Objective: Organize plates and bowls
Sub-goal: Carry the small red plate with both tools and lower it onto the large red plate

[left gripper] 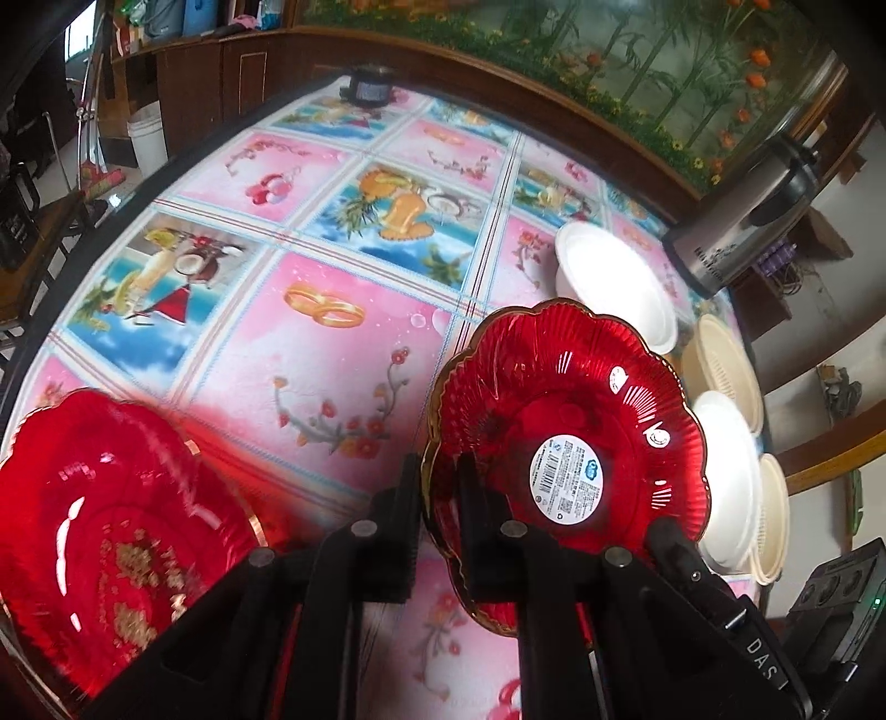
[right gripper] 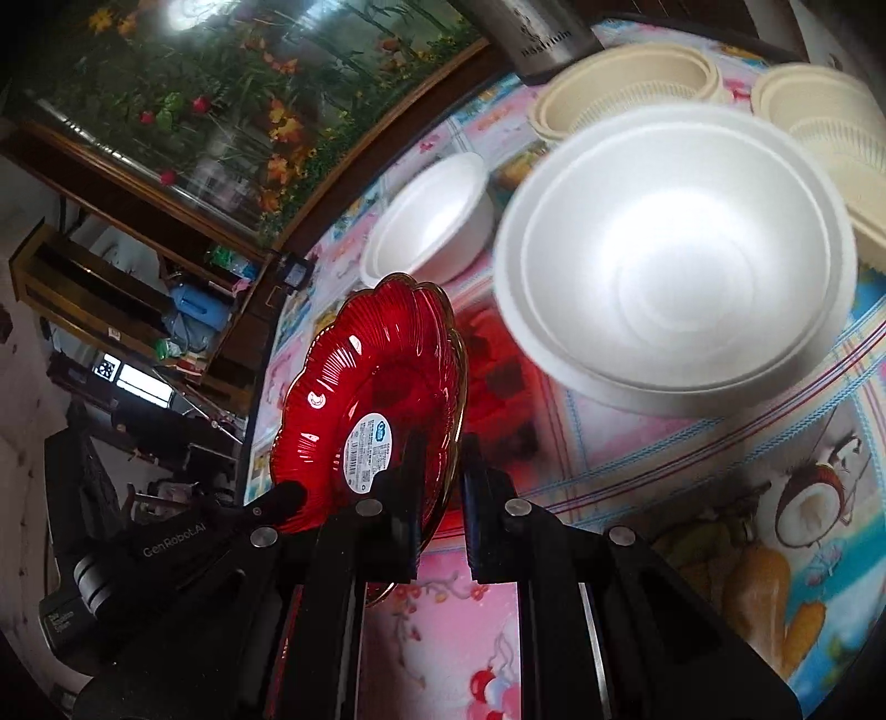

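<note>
Red translucent scalloped plastic plate is held on edge above the floral-print tablecloth, labelled underside toward the left camera. Both the left gripper and the right gripper are clamped on its rim, probably to steady it. Likely destination: second red scalloped plate lying flat at left; white foam bowls stand apart.

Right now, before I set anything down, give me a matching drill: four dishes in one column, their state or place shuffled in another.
1 stickered red plate
2 gold-patterned red plate
3 big white bowl
4 cream ribbed bowl

A beside the steel flask
B resting on the tablecloth, away from the bowls
C held up on edge
D plain, open side up

Pairs: 1-C, 2-B, 3-D, 4-A
</note>
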